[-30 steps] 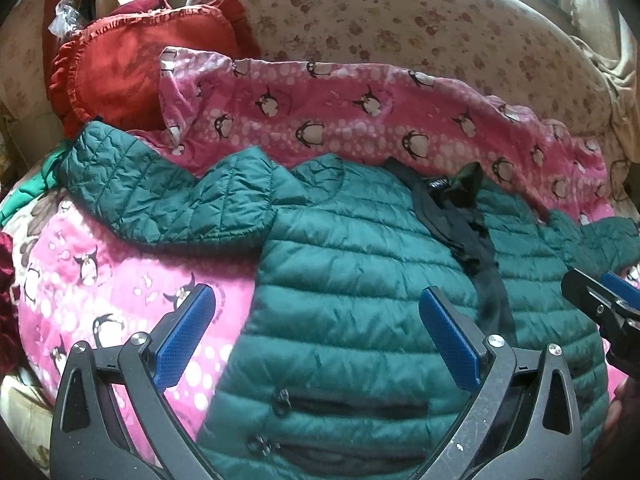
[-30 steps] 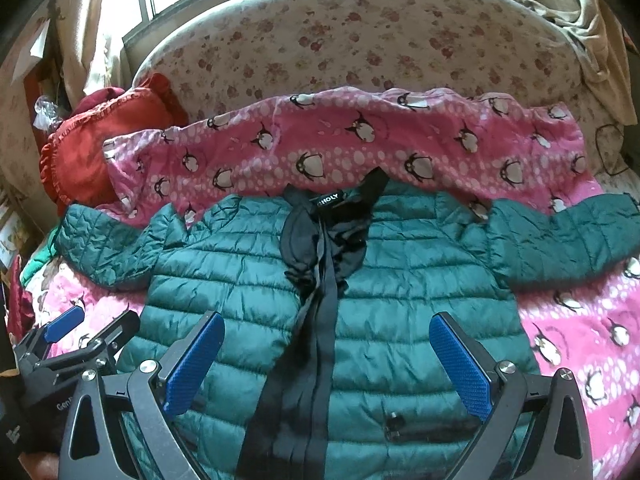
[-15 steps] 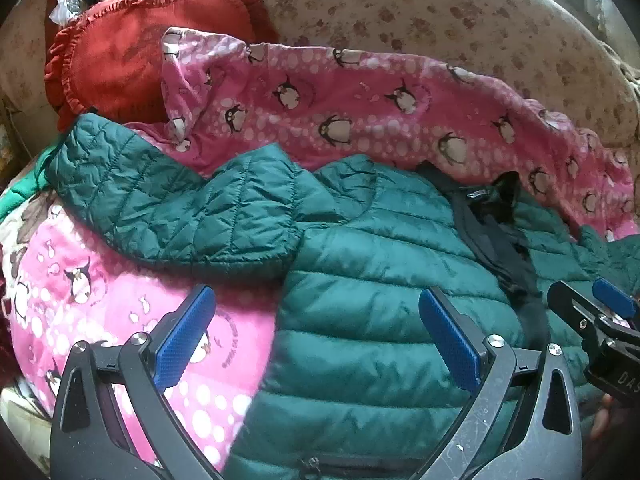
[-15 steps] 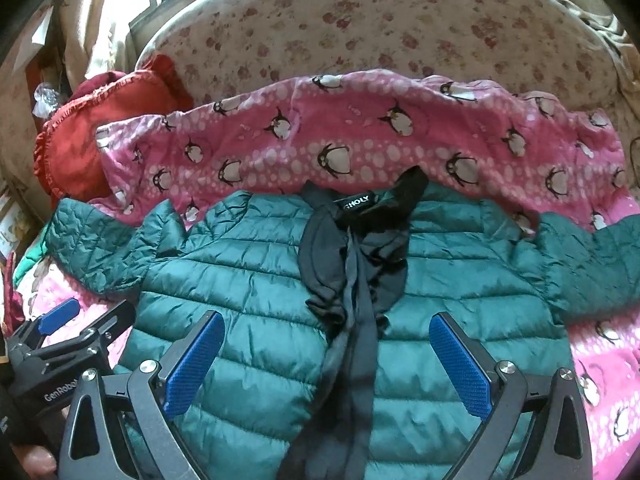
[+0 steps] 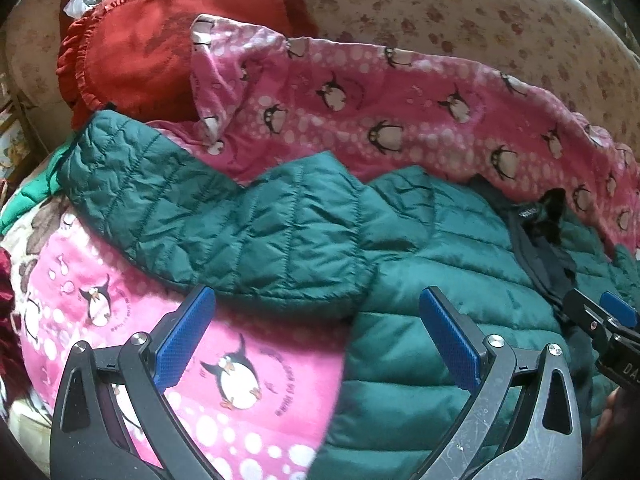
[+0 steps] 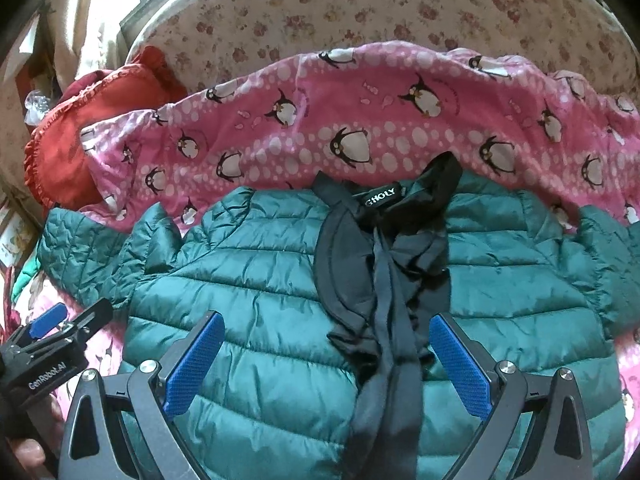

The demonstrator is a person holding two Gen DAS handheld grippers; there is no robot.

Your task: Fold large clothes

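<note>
A pink blanket (image 6: 400, 128) covers the sofa (image 6: 360, 12), with the green jacket (image 6: 256, 292) spread flat on it — front up, sleeves out. Left claw (image 5: 316, 344) and right claw (image 6: 326, 364) both hover wide open over it — gripping nothing.

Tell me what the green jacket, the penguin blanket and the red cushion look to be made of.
Green jacket: likely thin nylon or polyester shell, padded; it shines and is quilted into puffy channels. Penguin blanket: soft matte printed cloth, perhaps fleece or cotton; no sheen. Red cushion: matte woven fabric with a gathered ruffle edge.
</note>
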